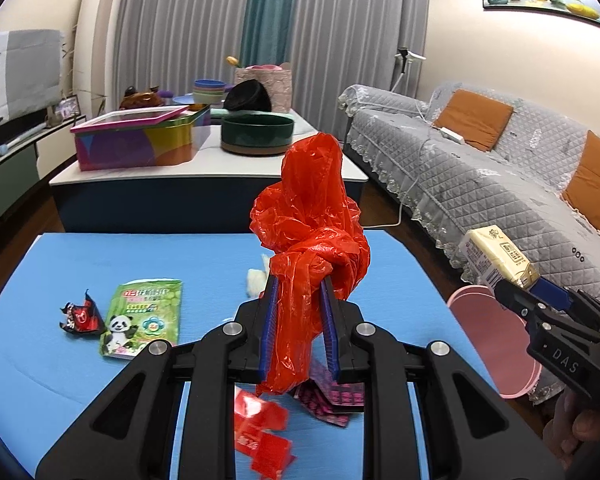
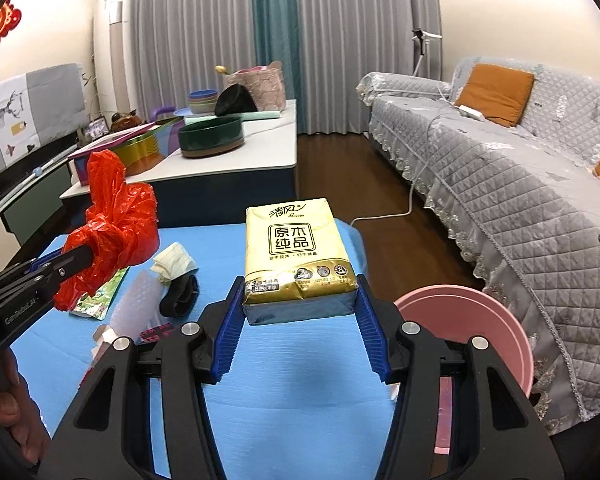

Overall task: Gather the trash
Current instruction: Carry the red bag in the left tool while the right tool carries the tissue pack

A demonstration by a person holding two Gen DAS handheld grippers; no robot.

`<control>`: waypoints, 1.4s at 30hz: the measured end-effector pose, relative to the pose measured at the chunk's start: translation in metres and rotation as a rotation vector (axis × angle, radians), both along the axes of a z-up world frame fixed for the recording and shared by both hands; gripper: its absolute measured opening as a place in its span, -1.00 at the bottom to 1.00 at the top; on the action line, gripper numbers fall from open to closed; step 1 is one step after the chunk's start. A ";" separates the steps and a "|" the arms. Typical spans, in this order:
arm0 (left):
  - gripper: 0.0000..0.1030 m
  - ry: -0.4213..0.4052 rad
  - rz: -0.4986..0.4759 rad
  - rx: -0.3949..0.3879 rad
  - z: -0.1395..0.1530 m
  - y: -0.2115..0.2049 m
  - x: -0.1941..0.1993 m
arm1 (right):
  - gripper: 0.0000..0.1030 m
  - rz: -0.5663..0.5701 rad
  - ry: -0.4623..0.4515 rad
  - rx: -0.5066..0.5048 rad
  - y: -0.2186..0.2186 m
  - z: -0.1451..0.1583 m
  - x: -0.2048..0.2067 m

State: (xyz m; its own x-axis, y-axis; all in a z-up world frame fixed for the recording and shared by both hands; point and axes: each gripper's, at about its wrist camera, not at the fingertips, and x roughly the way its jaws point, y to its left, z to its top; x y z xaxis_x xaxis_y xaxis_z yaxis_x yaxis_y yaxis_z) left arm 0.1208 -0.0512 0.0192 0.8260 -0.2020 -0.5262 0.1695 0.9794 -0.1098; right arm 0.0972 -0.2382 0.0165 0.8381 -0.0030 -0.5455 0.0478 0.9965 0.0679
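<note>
The left claw (image 1: 300, 312) is clamped on a crumpled red plastic bag (image 1: 312, 224), lifted clear of the blue worktop (image 1: 80, 264); the right claw (image 2: 298, 320) is clamped across the sides of a yellow tissue pack (image 2: 296, 248), also held above the worktop; the pink bin (image 2: 472, 328) stands just off the worktop's right edge, below and to the right of the tissue pack. Neither item has reached the bin yet, so by my reading two pieces are in hand and waiting to be dropped.

On the worktop, left of the bin, much is left: a red wrapper (image 1: 264, 436) and a dark pink packet (image 1: 332, 400) lie nearest, under the left claw; further left lie a green panda pouch (image 1: 144, 316) and a small red and black wrapper (image 1: 80, 316); beyond the bag a white wad (image 1: 256, 280) shows; the right wrist view adds a folded white paper (image 2: 176, 260), a black strap (image 2: 180, 292) and a clear bubbled sheet (image 2: 136, 308).

The inside of the bin is mostly hidden, so I cannot tell what is already in it; the task looks early to midway.
</note>
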 end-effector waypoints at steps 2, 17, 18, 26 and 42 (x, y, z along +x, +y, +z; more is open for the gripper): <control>-0.61 -0.003 -0.012 0.002 0.001 -0.007 -0.001 | 0.03 -0.014 -0.005 0.004 -0.008 0.002 -0.004; -0.61 0.030 -0.110 0.011 -0.002 -0.064 -0.003 | 0.03 -0.127 -0.041 0.020 -0.068 0.017 -0.025; -0.61 0.036 -0.115 0.009 -0.002 -0.069 -0.003 | 0.03 -0.140 -0.045 0.023 -0.075 0.019 -0.027; -0.61 0.052 -0.136 0.004 -0.004 -0.108 -0.002 | 0.03 -0.220 -0.043 0.065 -0.122 0.022 -0.038; -0.61 0.094 -0.200 0.024 -0.014 -0.184 0.005 | 0.03 -0.310 -0.031 0.112 -0.167 0.017 -0.038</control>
